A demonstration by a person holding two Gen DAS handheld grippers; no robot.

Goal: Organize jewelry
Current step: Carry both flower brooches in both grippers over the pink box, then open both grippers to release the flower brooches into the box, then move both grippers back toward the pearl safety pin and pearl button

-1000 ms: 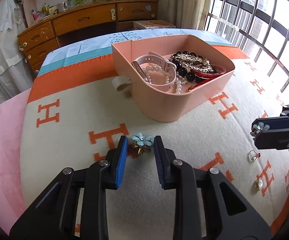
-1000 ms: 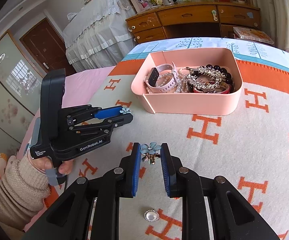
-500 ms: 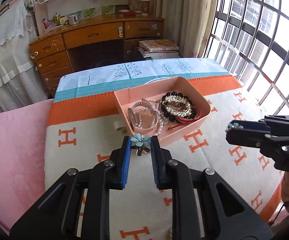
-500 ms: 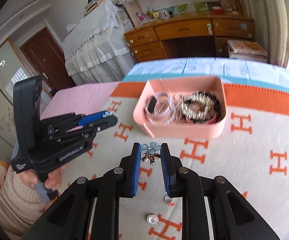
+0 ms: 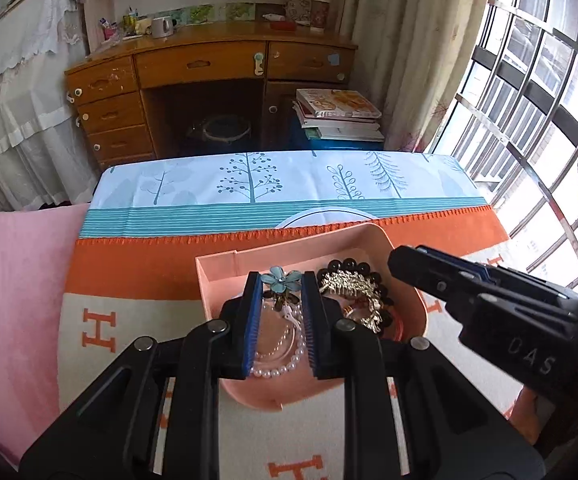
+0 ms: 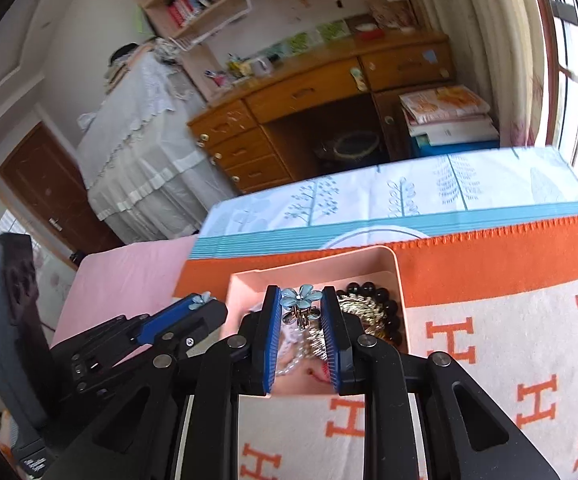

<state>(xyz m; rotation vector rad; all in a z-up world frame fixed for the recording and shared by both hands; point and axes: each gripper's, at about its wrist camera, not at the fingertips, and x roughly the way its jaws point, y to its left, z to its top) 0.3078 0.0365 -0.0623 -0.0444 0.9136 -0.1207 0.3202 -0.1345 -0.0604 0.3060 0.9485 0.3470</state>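
Observation:
My left gripper (image 5: 280, 285) is shut on a blue flower earring (image 5: 281, 280) and holds it above the pink tray (image 5: 217, 276). My right gripper (image 6: 301, 300) is shut on a matching blue flower earring (image 6: 301, 298), also over the pink tray (image 6: 399, 276). The tray holds a pearl strand (image 5: 281, 364), a gold chain bracelet (image 5: 349, 284) and black beads (image 6: 365, 289). The right gripper shows at the right of the left wrist view (image 5: 403, 262); the left gripper shows at the left of the right wrist view (image 6: 205, 306).
The tray sits on a cream blanket with orange H letters (image 6: 489, 332) over a bed. A pink sheet (image 5: 13, 280) lies to the left. Beyond the bed stand a wooden desk (image 5: 209, 64), stacked books (image 5: 337, 114) and a barred window (image 5: 529, 92).
Both grippers lifted off the blanket with their flower earrings and moved forward over the pink tray. The two grippers came closer together.

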